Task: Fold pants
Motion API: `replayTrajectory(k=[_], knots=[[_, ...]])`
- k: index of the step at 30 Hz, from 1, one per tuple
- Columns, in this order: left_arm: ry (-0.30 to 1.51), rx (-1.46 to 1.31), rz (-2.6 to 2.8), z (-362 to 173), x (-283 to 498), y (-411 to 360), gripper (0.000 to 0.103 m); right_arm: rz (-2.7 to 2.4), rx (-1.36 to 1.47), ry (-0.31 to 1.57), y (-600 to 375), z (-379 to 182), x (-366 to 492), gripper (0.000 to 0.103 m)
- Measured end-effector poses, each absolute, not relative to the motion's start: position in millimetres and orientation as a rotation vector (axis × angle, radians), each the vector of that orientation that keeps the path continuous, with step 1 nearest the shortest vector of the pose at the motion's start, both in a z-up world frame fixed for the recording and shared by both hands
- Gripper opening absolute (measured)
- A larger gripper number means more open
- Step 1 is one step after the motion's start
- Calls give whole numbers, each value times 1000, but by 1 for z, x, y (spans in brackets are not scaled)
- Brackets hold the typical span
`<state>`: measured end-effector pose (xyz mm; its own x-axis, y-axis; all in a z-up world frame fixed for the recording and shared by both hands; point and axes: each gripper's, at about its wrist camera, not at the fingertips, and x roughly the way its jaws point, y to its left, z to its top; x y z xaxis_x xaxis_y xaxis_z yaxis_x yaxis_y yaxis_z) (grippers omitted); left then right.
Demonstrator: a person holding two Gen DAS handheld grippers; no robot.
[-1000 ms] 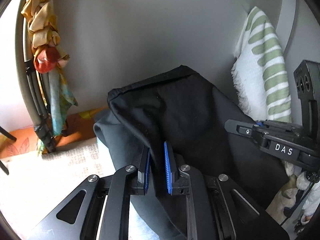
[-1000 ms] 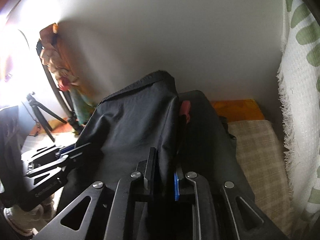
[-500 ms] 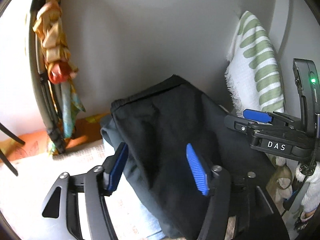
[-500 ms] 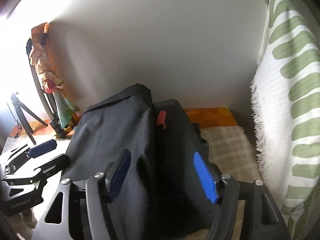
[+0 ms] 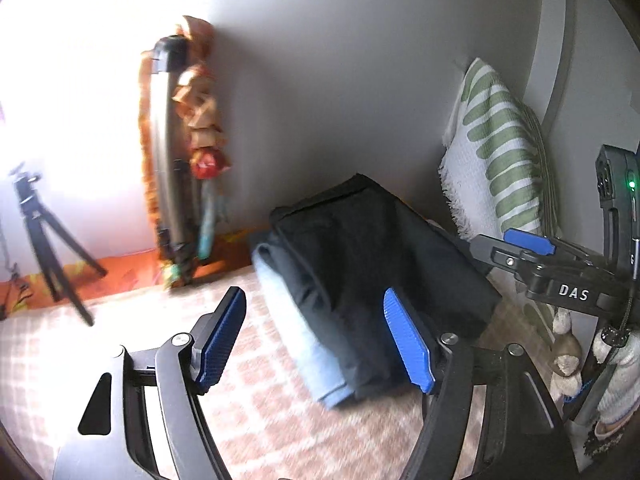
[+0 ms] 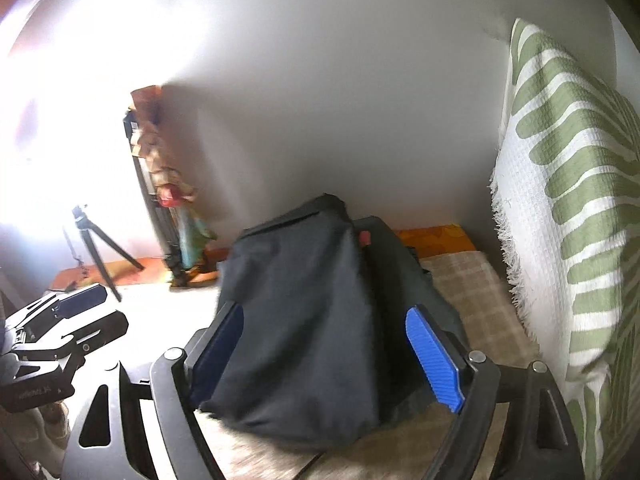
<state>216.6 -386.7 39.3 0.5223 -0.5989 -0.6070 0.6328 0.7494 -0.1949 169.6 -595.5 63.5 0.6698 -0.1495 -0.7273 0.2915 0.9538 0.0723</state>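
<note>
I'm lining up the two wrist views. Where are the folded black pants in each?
Left wrist: black pants sit right of centre, stacked on a light blue garment.
Right wrist: the pants fill the lower centre, seen between the open pads.
Shared landmark: the green-striped white towel hangs to the right of the pants in both.

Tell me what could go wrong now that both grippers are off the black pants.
1. The folded black pants look bulgy, so the top layer may spring open.
2. The right gripper, jaws just opened, straddles the fabric and could snag it.
3. The left gripper pad sits near the pile's edge over a light blue garment.
</note>
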Motion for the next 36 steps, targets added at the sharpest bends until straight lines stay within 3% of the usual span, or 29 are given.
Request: replayTrajectory(k=[4, 8, 17, 36], knots=[[689, 29, -731, 49, 198, -354, 72, -236, 193, 768, -569, 73, 148, 92], [662, 38, -711, 54, 177, -330, 79, -206, 180, 761, -539, 77, 129, 94], [638, 42, -687, 54, 134, -281, 81, -171, 144, 739, -475, 79, 89, 103], [682, 31, -638, 8, 107, -221, 81, -173, 150, 763, -414, 40, 61, 103]])
